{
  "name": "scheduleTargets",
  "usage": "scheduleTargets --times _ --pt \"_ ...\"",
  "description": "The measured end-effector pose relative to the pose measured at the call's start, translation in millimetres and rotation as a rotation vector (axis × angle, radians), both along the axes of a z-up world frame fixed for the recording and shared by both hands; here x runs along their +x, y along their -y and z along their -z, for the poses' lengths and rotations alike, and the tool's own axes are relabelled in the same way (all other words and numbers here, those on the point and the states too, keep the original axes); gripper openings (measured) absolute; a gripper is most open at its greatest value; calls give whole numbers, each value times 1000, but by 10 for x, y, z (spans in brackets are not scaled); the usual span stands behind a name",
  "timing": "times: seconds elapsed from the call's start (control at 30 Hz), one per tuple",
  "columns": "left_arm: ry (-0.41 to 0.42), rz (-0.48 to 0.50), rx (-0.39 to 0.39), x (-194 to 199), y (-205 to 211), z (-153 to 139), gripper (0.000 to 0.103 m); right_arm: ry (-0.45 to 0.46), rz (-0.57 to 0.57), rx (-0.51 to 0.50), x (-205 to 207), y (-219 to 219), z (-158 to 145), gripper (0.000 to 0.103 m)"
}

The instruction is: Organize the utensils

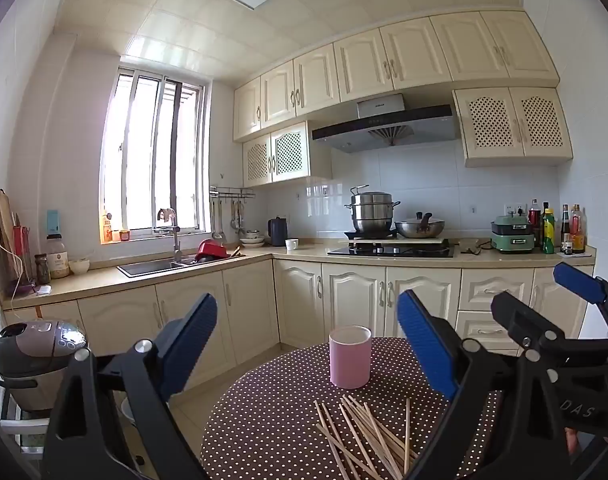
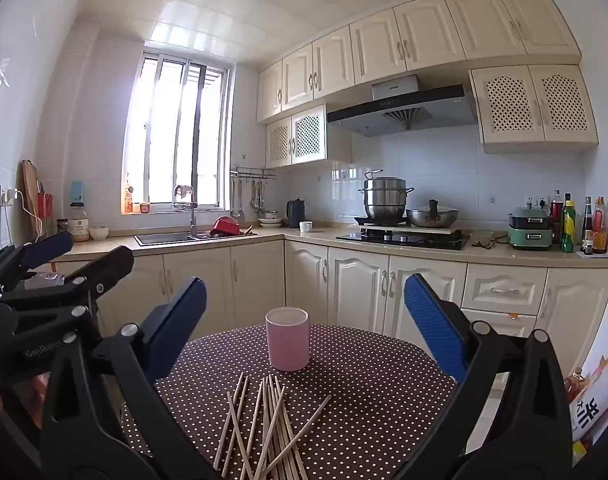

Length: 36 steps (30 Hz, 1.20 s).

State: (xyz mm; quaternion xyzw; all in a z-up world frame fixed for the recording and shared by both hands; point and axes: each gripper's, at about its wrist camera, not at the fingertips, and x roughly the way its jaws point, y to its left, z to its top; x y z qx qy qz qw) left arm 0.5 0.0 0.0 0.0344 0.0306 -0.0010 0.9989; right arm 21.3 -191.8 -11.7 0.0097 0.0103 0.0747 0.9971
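Note:
A pink cylindrical cup [image 1: 350,356] [image 2: 287,338] stands upright on a round table with a brown polka-dot cloth [image 1: 272,412] [image 2: 364,392]. Several wooden chopsticks [image 1: 368,436] [image 2: 264,428] lie in a loose heap on the cloth, nearer to me than the cup. My left gripper [image 1: 308,344] is open, held level above the near edge of the table, nothing between its blue pads. My right gripper [image 2: 306,320] is open too, level, with nothing held. Each gripper shows at the side of the other's view.
Cream kitchen cabinets [image 1: 356,292] and a counter run behind the table, with a sink [image 1: 152,267], a stove with pots [image 1: 388,236] and bottles [image 2: 584,224]. A rice cooker [image 1: 36,344] stands at the left. A printed bag [image 2: 592,404] lies at the right.

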Motion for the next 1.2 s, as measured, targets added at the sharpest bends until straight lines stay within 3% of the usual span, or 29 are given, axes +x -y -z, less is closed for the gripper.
scheduleTargets --times 1.2 --pt "-1 0 -2 3 -29 45 90 -9 -2 1 57 97 95 97"
